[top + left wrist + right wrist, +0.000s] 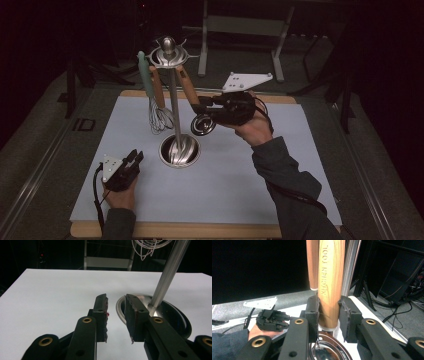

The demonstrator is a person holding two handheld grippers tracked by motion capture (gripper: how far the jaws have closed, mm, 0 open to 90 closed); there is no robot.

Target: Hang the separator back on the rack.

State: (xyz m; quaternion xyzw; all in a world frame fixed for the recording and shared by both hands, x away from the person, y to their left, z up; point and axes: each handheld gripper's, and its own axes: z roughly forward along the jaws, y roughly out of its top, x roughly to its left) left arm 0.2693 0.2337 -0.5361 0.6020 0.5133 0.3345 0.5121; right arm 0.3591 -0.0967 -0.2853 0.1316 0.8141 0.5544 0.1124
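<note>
The right gripper (pixel 204 107) is clamped on the wooden handle (pixel 330 287) of a utensil hanging from the stand (pixel 172 100), low on the handle just above its metal collar; the utensil tilts out from the top ring (pixel 168 56) toward the person's right. To free it cleanly I'd lift along the handle's own line until the hook clears the ring, then draw it away to the right — pulling sideways first would likely tip the stand. The whisk (pixel 159 116) and a second wooden handle (pixel 312 263) hang close on the far side, so room is tight there. The left gripper (pixel 133 159) rests on the mat (pixel 240 175), jaws apart and empty, just beside the base (pixel 120 308) — well placed to steady it. The mat's right half lies open.
</note>
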